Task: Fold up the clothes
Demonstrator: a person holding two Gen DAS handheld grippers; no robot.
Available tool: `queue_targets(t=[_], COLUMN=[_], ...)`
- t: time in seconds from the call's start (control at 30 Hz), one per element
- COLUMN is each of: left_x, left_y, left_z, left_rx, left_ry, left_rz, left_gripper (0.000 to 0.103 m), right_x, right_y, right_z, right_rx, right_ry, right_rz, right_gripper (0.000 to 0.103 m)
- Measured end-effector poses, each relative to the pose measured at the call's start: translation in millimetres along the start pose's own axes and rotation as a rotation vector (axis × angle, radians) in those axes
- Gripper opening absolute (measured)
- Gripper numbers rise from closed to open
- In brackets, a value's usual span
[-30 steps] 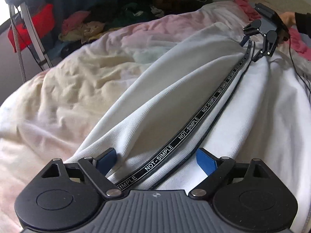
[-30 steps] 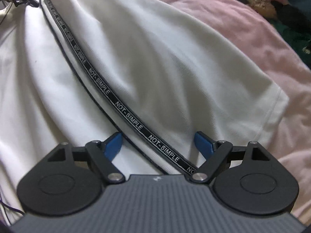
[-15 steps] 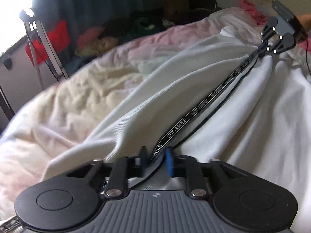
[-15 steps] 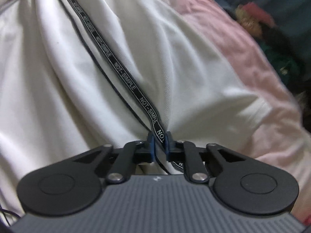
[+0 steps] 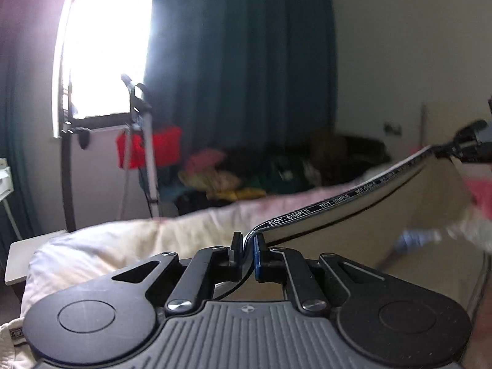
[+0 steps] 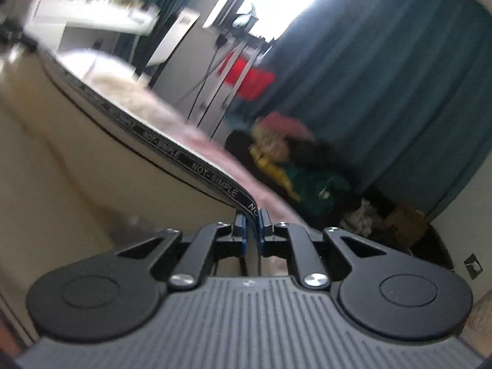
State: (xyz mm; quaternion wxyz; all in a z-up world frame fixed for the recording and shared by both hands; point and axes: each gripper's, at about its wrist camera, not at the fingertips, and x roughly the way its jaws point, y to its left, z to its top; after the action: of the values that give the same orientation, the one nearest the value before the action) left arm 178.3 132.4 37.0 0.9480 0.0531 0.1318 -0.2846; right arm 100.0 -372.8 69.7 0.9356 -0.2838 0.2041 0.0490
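A white garment [image 5: 384,230] with a black band [image 5: 338,201] printed NOT-SIMPLE hangs stretched between my two grippers, above the bed. My left gripper [image 5: 247,246] is shut on one end of the band. At the far right of the left wrist view, the right gripper [image 5: 461,149] holds the other end. In the right wrist view the right gripper [image 6: 252,220] is shut on the band [image 6: 190,161], and the garment [image 6: 77,184] drapes down to the left. The band's far end runs up to the blurred top left corner.
A cream and pink quilt [image 5: 123,240] covers the bed below. Beyond it lie a pile of coloured clothes [image 5: 230,181], a metal stand [image 5: 147,160] with a red item [image 5: 163,147], dark teal curtains [image 5: 246,77] and a bright window [image 5: 107,46]. A white desk [image 6: 92,15] stands at the back.
Both grippers went from open around the band to shut on it, then rose and tilted up. The garment has come up off the bed, and the room is now in view.
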Motion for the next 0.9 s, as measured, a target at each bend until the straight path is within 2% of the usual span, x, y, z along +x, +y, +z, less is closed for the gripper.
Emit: queue_targets(t=[0.07, 0.13, 0.27, 0.37, 0.47, 0.53, 0.57, 0.6, 0.67, 0.7, 0.73, 0.83, 0.9], left_x=[21.8, 57.2, 142.9, 195.3, 232.1, 239.7, 239.3, 235.4, 223.3, 214.4, 204.8, 159.9, 126.2], left_y=[6.1, 15.9, 34.6, 47.3, 55.2, 62.2, 66.0, 68.7, 68.7, 66.9, 64.6, 49.3, 36.8], left_z=[7.4, 10.5, 1.6, -15.2, -30.6, -34.4, -35.7, -36.3, -34.5, -33.7, -32.7, -31.7, -33.2], left_rx=[-0.028, -0.054, -0.051, -0.042, 0.027, 0.007, -0.019, -0.039, -0.061, -0.07, -0.079, -0.139, -0.192], left_ry=[-0.019, -0.009, 0.093, 0.187, 0.279, 0.303, 0.308, 0.312, 0.313, 0.314, 0.312, 0.272, 0.237], left_rz=[0.041, 0.085, 0.167, 0.212, 0.243, 0.235, 0.235, 0.238, 0.248, 0.253, 0.257, 0.263, 0.269], left_gripper=[0.007, 0.008, 0.009, 0.011, 0.017, 0.022, 0.029, 0.032, 0.042, 0.045, 0.048, 0.058, 0.059], right_x=[20.5, 63.2, 175.0, 245.5, 312.2, 324.1, 319.4, 316.5, 311.7, 306.3, 300.1, 266.8, 236.5], right_y=[-7.3, -14.9, -16.4, -16.7, -17.7, -27.0, -28.9, -34.5, -46.1, -49.9, -52.5, -54.0, -51.0], right_z=[15.0, 26.7, 25.8, 4.5, -17.0, -33.2, -38.3, -43.7, -50.7, -51.4, -51.2, -50.5, -56.7], right_rx=[0.01, 0.046, 0.066, 0.167, 0.272, 0.391, 0.453, 0.524, 0.64, 0.676, 0.699, 0.749, 0.817], right_ry=[0.008, 0.044, 0.132, 0.205, 0.275, 0.301, 0.299, 0.289, 0.283, 0.283, 0.274, 0.194, 0.134], right_rz=[-0.031, -0.057, -0.064, -0.009, 0.047, 0.085, 0.107, 0.131, 0.147, 0.14, 0.132, 0.109, 0.094], right_gripper=[0.01, 0.01, 0.011, 0.011, 0.015, 0.021, 0.021, 0.024, 0.039, 0.056, 0.069, 0.071, 0.071])
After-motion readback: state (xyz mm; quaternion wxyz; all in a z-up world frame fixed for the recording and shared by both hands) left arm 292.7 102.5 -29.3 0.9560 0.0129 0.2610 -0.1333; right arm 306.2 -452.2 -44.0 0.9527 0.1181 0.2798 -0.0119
